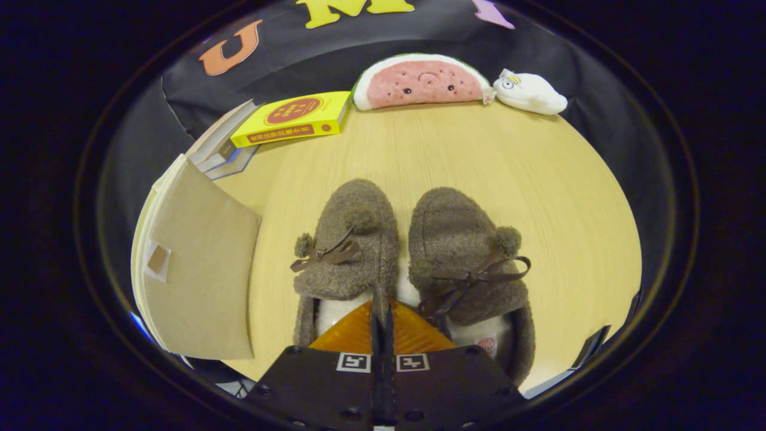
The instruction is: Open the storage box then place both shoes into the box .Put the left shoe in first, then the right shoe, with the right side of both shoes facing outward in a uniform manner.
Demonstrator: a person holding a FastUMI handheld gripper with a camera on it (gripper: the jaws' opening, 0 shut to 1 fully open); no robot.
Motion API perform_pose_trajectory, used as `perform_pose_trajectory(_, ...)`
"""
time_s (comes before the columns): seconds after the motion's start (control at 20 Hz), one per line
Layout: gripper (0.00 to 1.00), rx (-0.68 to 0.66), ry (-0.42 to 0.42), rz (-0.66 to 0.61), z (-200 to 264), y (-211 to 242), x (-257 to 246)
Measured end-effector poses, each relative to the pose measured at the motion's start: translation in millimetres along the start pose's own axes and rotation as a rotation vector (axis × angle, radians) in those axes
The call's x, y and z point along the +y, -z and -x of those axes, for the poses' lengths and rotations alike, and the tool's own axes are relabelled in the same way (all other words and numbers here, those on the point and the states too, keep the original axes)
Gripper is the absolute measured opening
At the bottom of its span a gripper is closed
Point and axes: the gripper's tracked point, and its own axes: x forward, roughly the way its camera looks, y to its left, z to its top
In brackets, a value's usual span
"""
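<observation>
Gripper (382,311): fingers pressed together with nothing between them, tips over the inner heel edges of two brown fleece shoes, left shoe (350,251) and right shoe (467,263), side by side mid-table, toes pointing away, each with a ribbon bow and pompoms. One beige storage box (197,269), flap closed, at the table's (538,179) left edge. Along the far edge: a stack of books (224,146), one yellow book (293,118) with unreadable print, one watermelon plush (422,82), one white plush (529,93).

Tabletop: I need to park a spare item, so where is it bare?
Bare tabletop lies right of the brown slippers, and between them and the watermelon plush. Crowded near the beige storage box and books. The hand-held gripper is shut above the slippers.
</observation>
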Motion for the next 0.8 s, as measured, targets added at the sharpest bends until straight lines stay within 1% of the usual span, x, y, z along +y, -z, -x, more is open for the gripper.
perform_pose_trajectory(0.25,0.00,-0.037,-0.042,-0.047,40,-7,8)
perform_pose_trajectory(0.35,0.00,-0.052,-0.080,-0.063,66,-12,18)
perform_pose_trajectory(0.5,0.00,-0.101,-0.108,-0.086,110,-25,32)
perform_pose_trajectory(0.65,0.00,-0.167,-0.112,-0.070,152,-41,57)
perform_pose_trajectory(0.8,0.00,-0.189,-0.133,-0.064,184,-49,93)
